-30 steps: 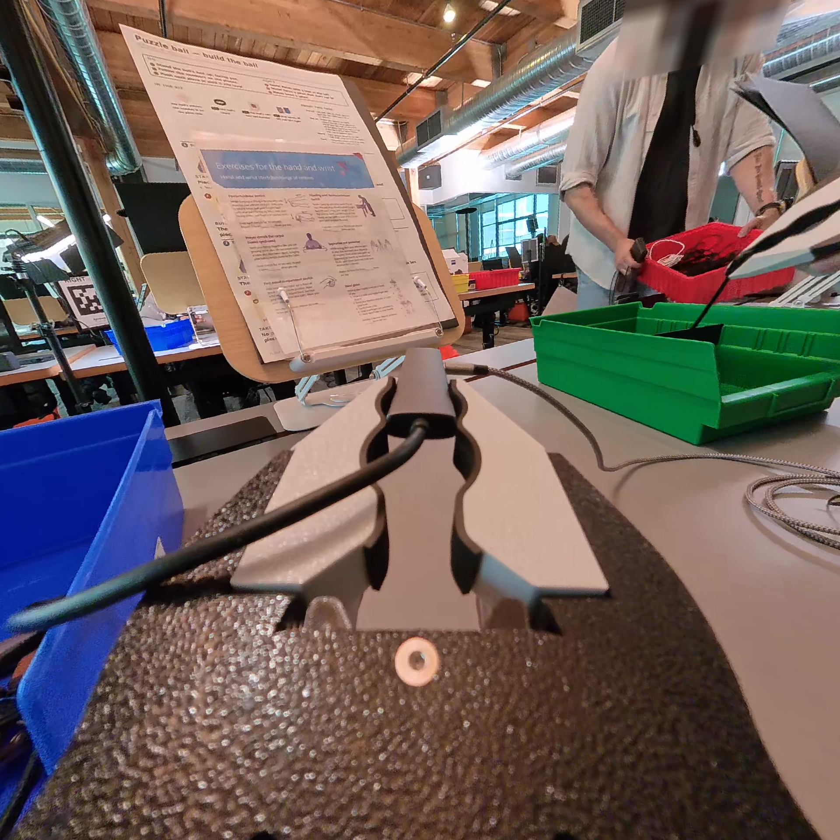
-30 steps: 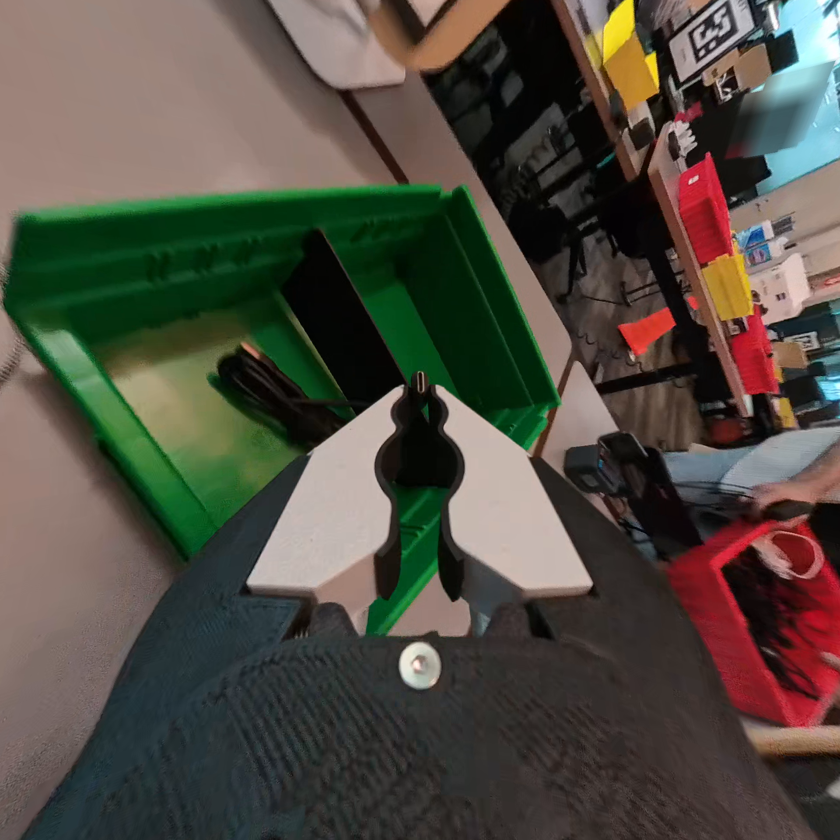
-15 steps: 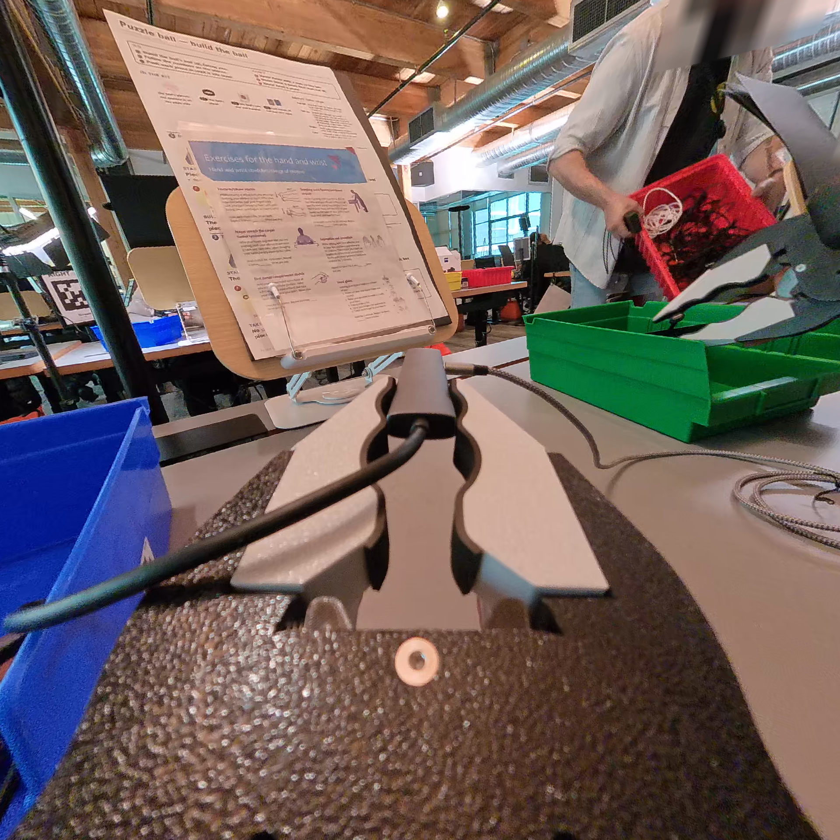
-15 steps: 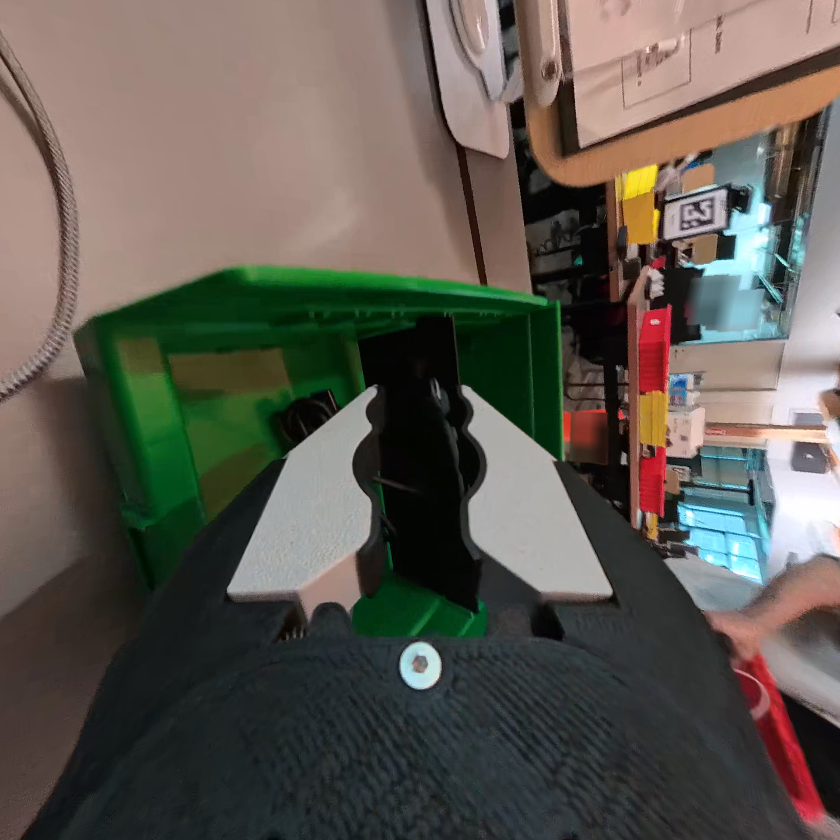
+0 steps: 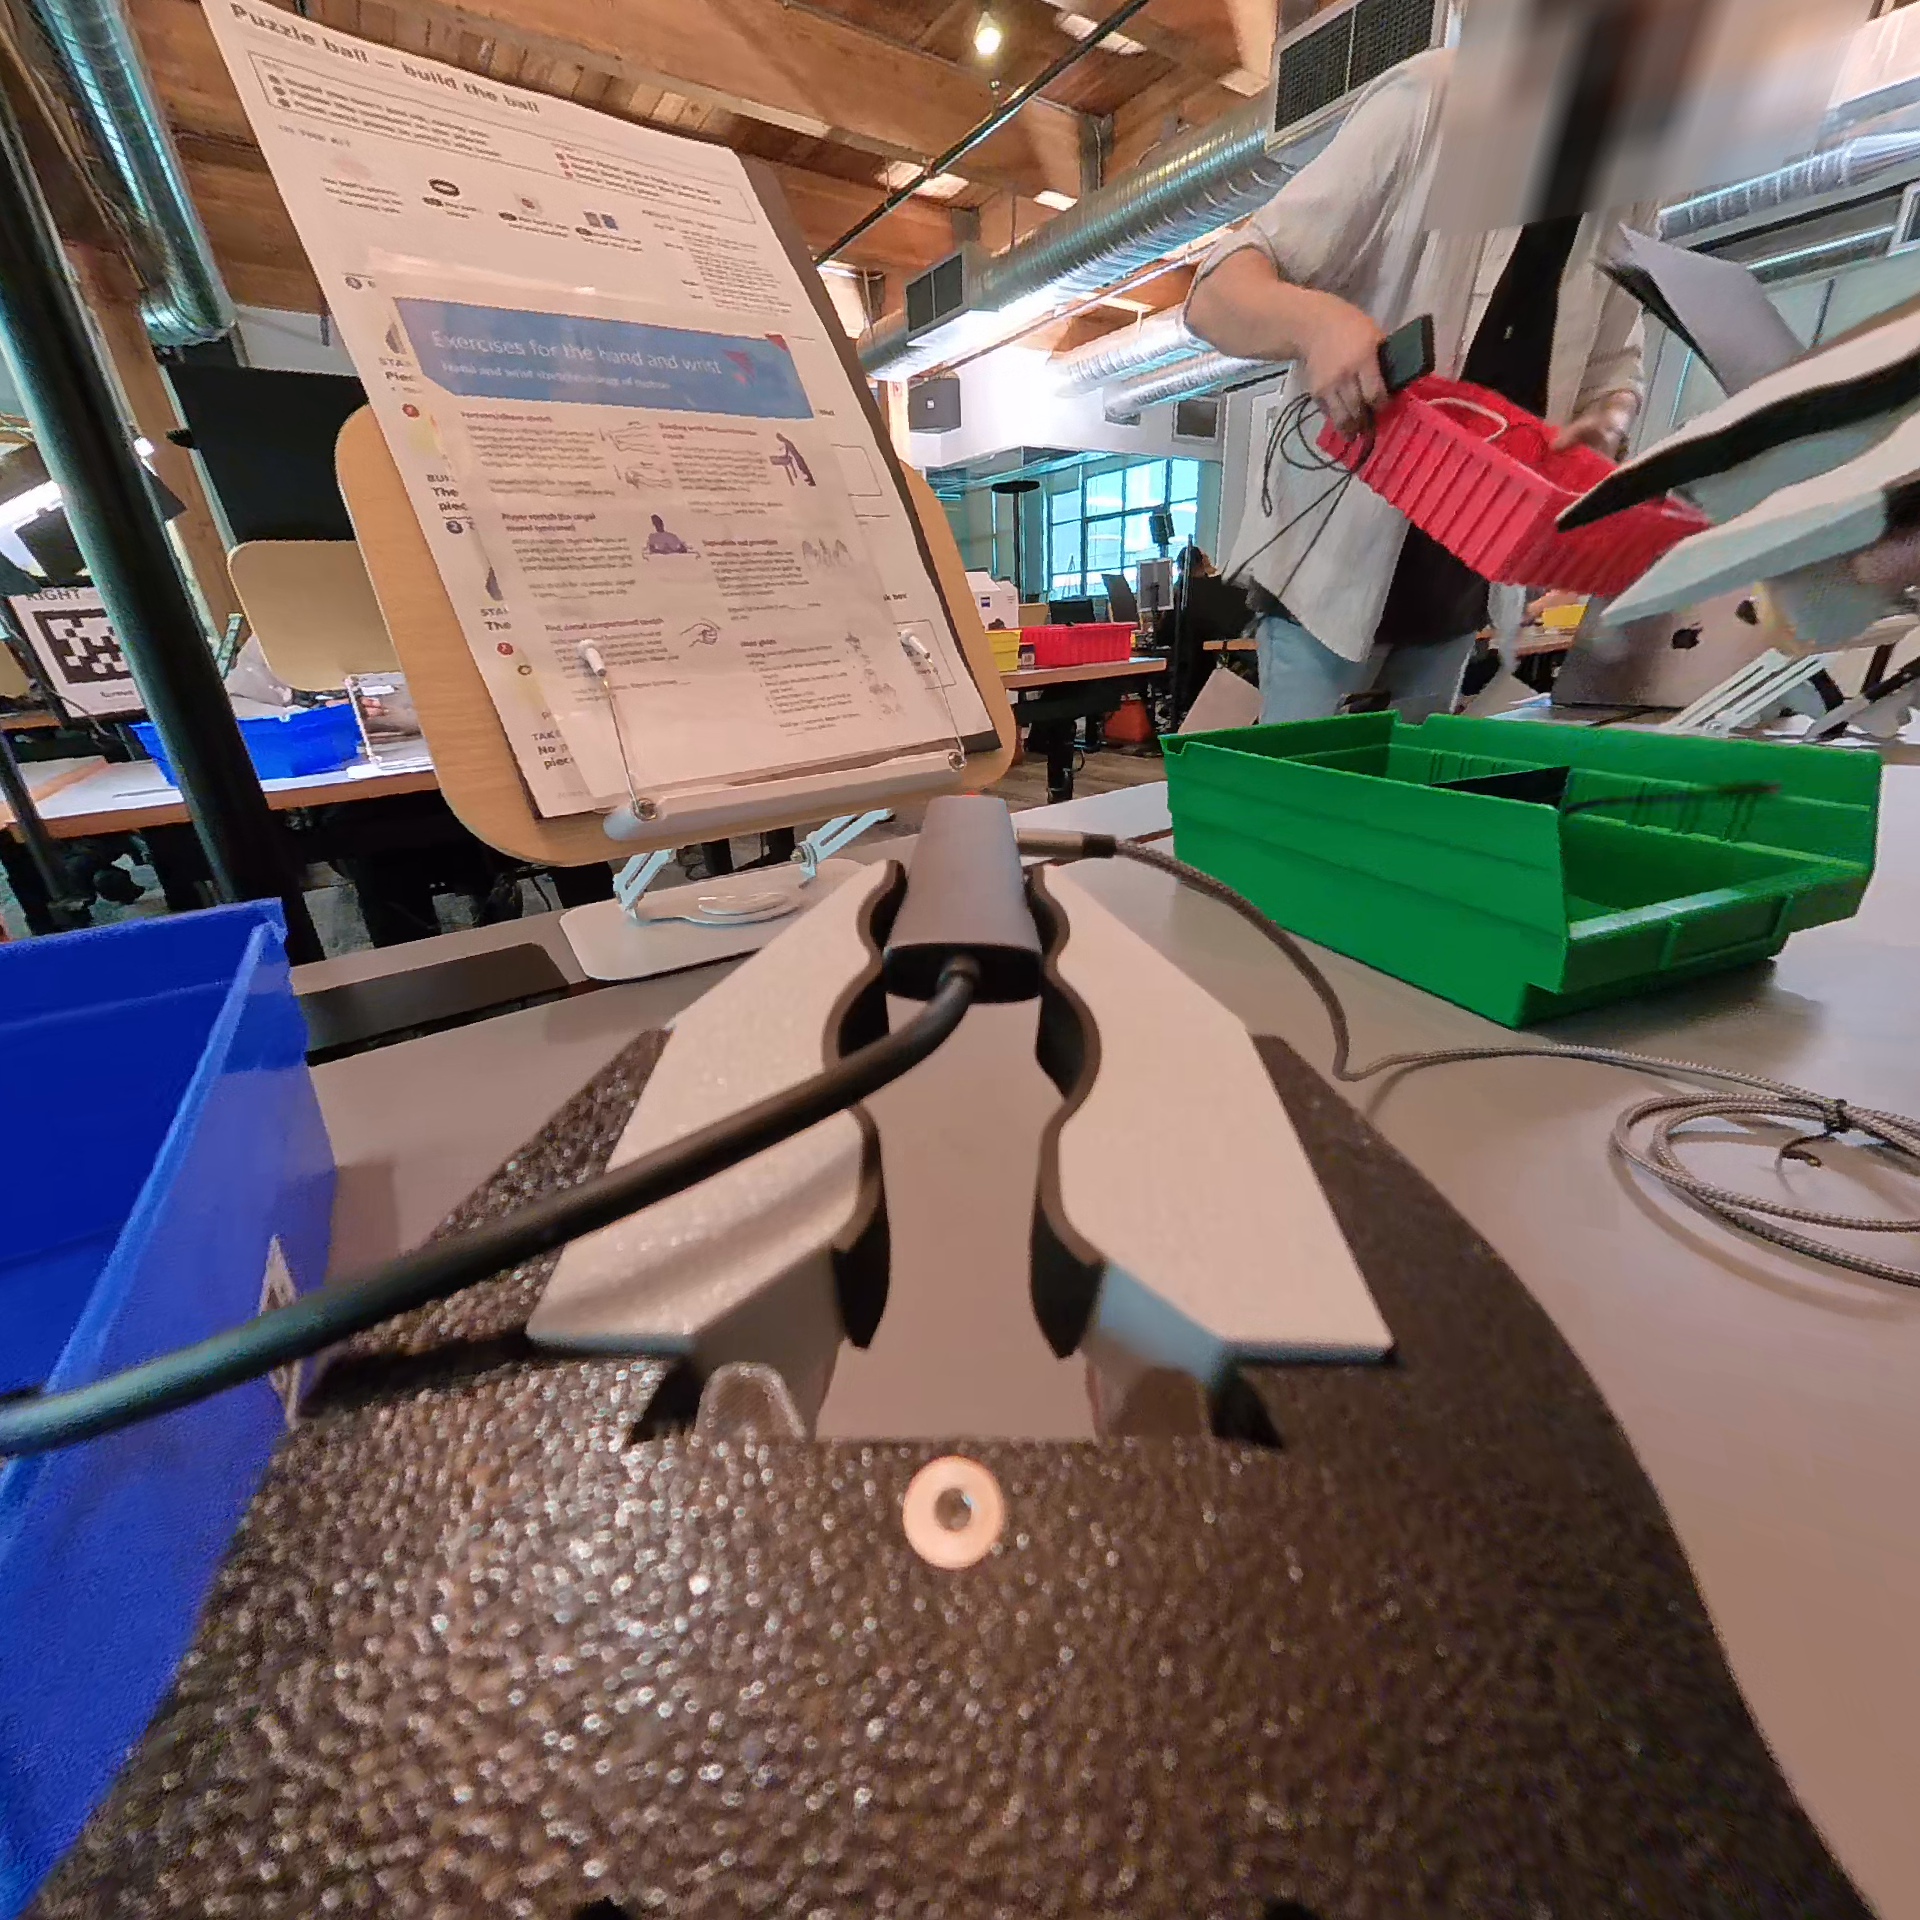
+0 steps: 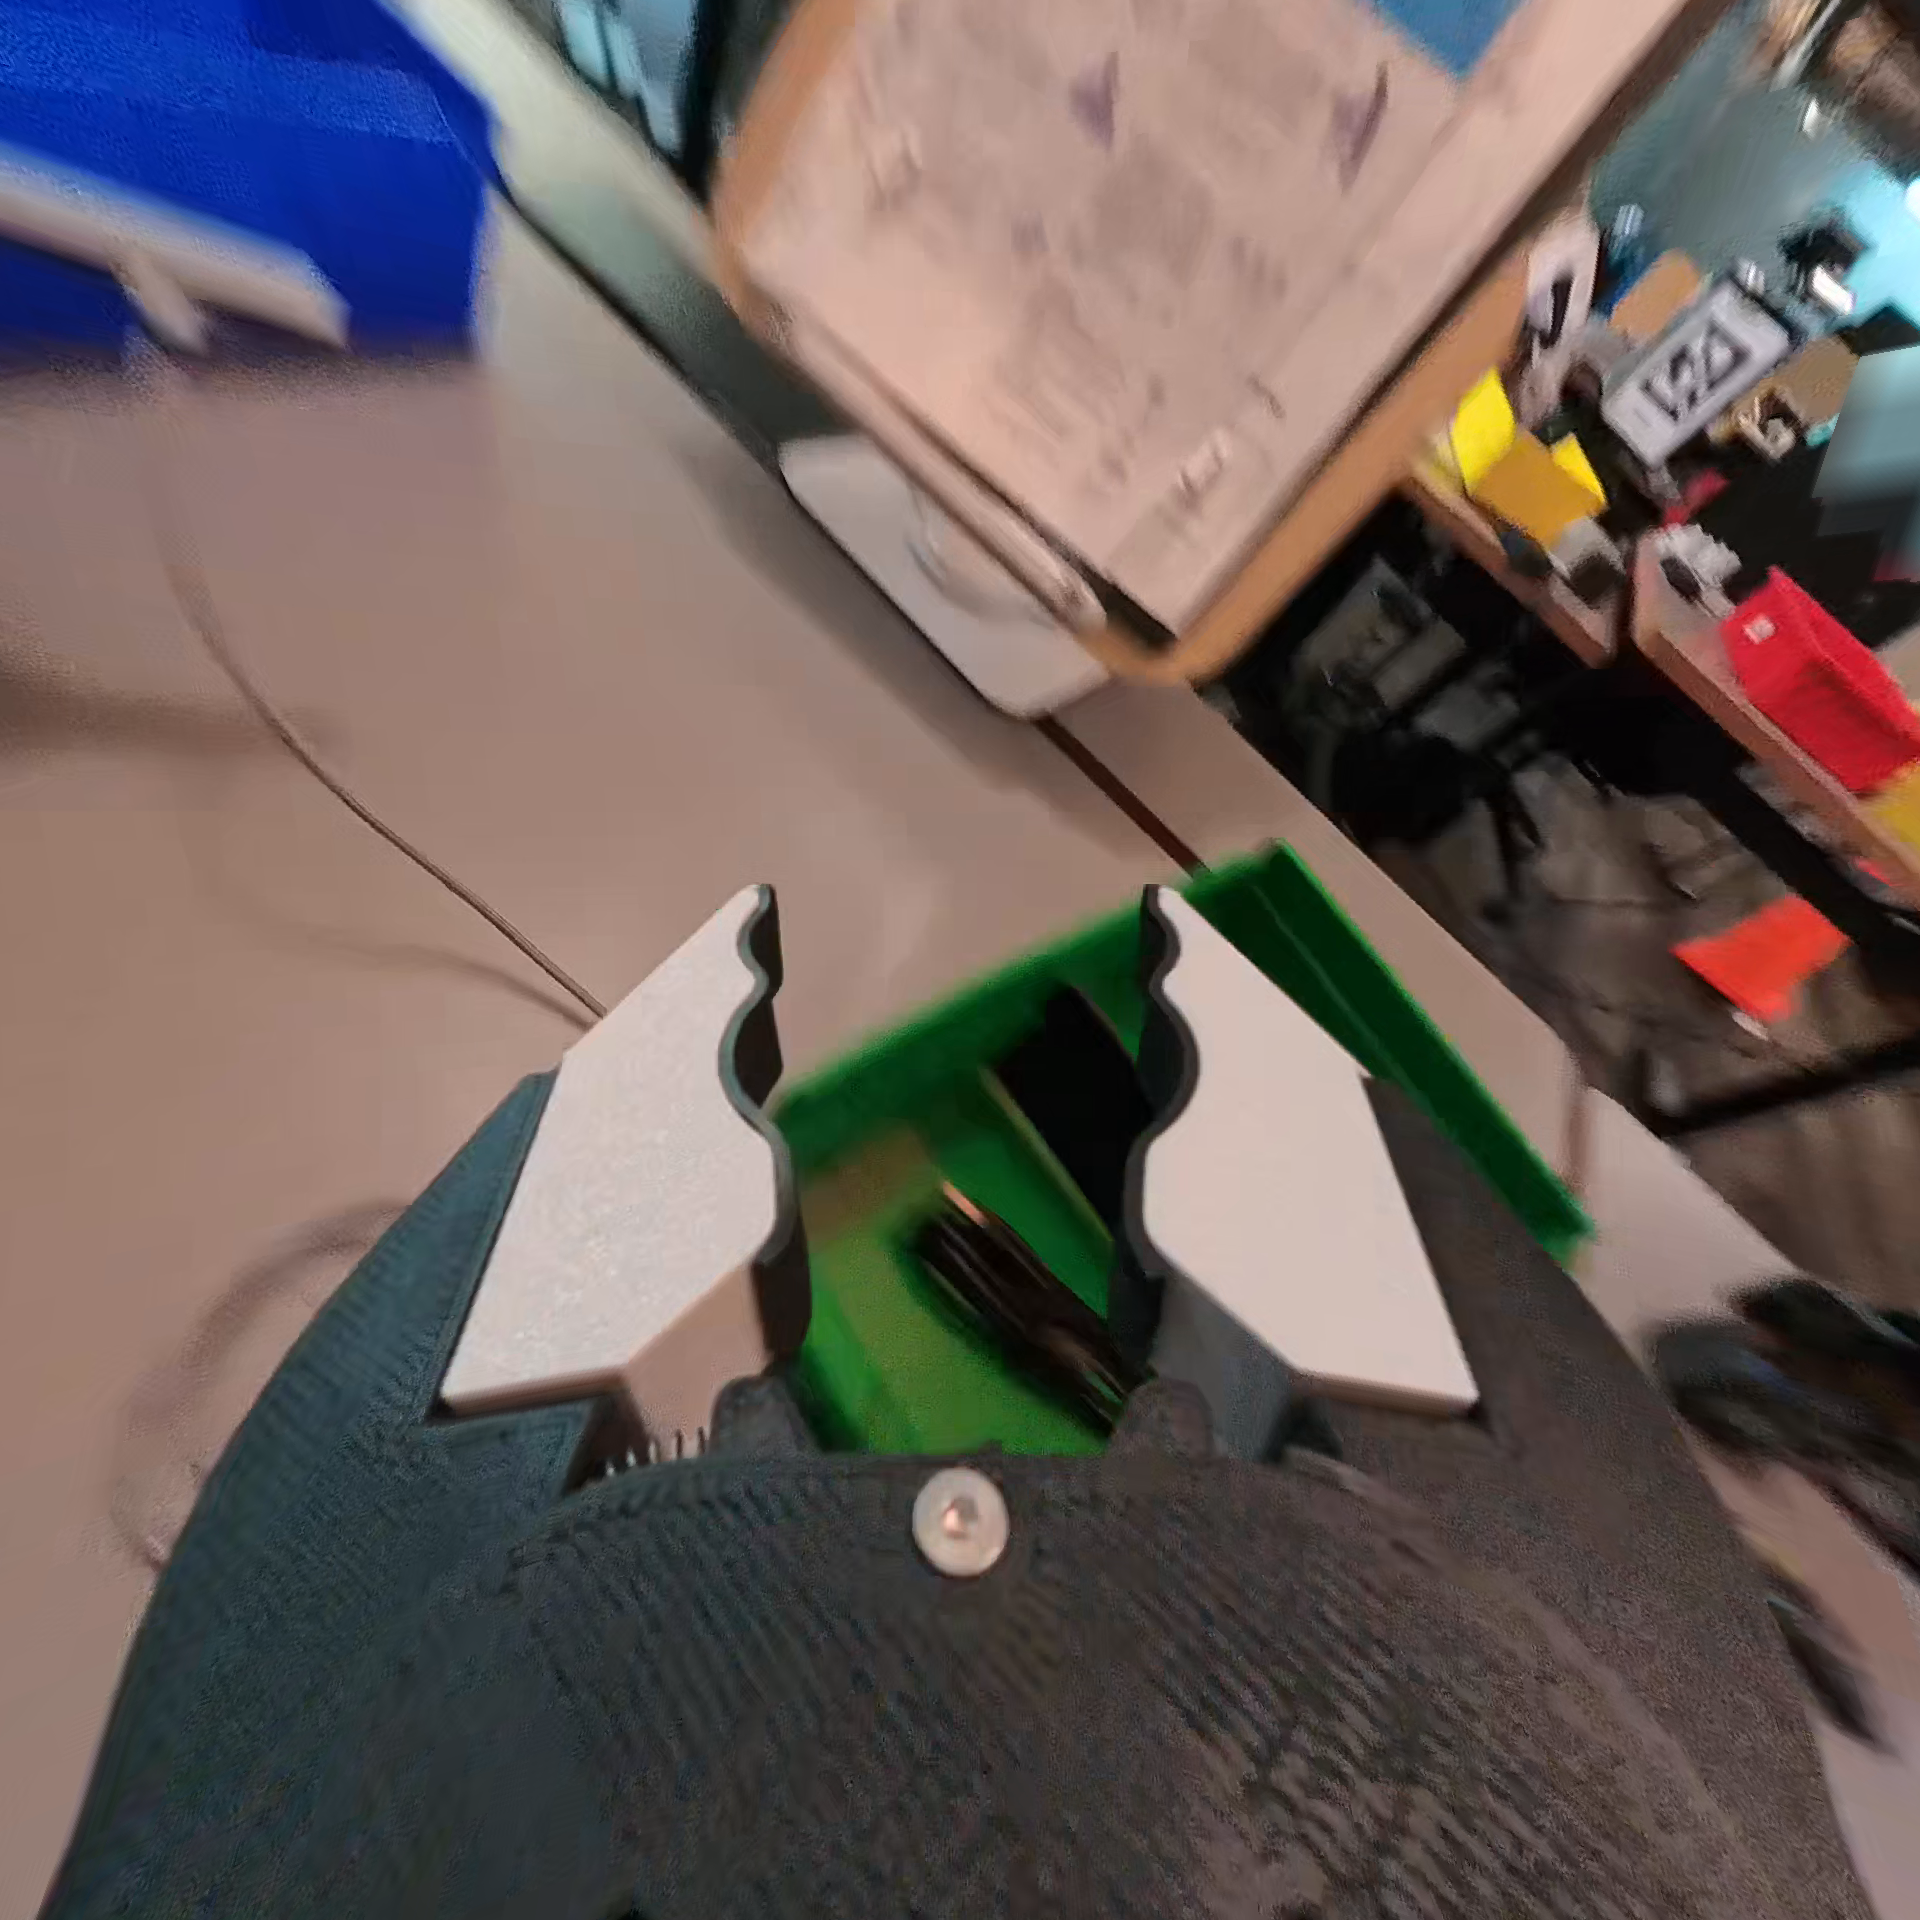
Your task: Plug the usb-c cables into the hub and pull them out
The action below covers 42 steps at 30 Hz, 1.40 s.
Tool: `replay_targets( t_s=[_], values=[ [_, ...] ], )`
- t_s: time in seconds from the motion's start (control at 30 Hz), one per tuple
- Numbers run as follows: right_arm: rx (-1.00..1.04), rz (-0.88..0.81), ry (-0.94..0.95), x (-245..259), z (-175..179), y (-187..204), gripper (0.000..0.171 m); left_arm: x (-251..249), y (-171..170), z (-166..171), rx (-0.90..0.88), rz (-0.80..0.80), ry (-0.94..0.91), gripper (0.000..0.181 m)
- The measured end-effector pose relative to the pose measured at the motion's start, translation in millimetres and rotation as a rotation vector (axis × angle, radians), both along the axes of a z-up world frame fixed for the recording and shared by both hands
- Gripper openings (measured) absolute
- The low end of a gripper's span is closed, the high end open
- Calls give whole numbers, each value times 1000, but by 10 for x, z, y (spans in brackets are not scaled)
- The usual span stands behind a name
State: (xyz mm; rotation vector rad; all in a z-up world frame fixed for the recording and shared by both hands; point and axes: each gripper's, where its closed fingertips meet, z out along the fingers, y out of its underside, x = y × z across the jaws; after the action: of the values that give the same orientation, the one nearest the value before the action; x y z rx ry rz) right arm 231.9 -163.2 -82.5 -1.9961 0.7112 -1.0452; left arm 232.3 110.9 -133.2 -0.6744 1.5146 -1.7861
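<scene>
My left gripper [image 5: 961, 883] is shut on the dark grey hub [image 5: 966, 862] and holds it just above the table. The hub's own black lead [image 5: 623, 1195] trails off to the left. A grey braided usb-c cable [image 5: 1070, 844] is plugged into the hub's right side and runs to a loose coil [image 5: 1766, 1164] on the table. My right gripper [image 6: 956, 904] is open and empty above the green bin [image 6: 1299, 935], where a coiled black cable [image 6: 1018, 1288] lies beside a black divider. It also shows at the upper right of the left wrist view [image 5: 1766, 499].
A blue bin [image 5: 125, 1143] stands close on the left. A wooden document stand [image 5: 644, 468] is behind the hub, and a black pole [image 5: 104, 499] rises at the left. The green bin [image 5: 1507, 883] sits at the right. A person behind it holds a red bin [image 5: 1475, 488]. Across from one pair of fingers to the other is roughly 30 cm.
My right gripper opened, let the black usb-c cable go into the green bin, and rose above it. My left gripper kept still with the hub. The person moved the red bin.
</scene>
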Motion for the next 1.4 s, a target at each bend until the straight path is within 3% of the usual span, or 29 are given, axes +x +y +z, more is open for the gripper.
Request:
replay_targets(
  t_s=[0.2, 0.33, 0.63, 0.8, 1.13, 1.17, 1.2, 1.3, 1.4],
  values=[
    [493, 208, -124, -412, -126, 1598, 61, -37, -35, 4, 4, -21, -3, 21],
    [518, 178, -153, -228, -353, 2064, 60, -77, -61, 24, 17, -33, -29, 21],
    [651, 197, -128, -63, -452, 2187, 38, -228, -241, 86, 6, -160, -74, 21],
    [688, 199, -169, -119, -411, 2119, 8, -287, -327, 83, 14, -199, -83, 21],
    [645, 158, -94, -237, -498, 1977, 9, -350, -417, 77, 99, -162, -107, 22],
    [625, 151, -81, -289, -539, 1891, 8, -145, -155, 112, 45, 50, -74, 21],
    [603, 131, -72, -343, -594, 1769, 8, -49, 60, 163, 9, 102, -87, 21],
    [641, 196, -24, -581, -555, 1580, 8, -40, 248, 298, -121, -32, -54, 21],
    [557, 234, -105, -769, -156, 1463, 8, -172, -67, 202, -45, -110, -84, 21]
  ],
)
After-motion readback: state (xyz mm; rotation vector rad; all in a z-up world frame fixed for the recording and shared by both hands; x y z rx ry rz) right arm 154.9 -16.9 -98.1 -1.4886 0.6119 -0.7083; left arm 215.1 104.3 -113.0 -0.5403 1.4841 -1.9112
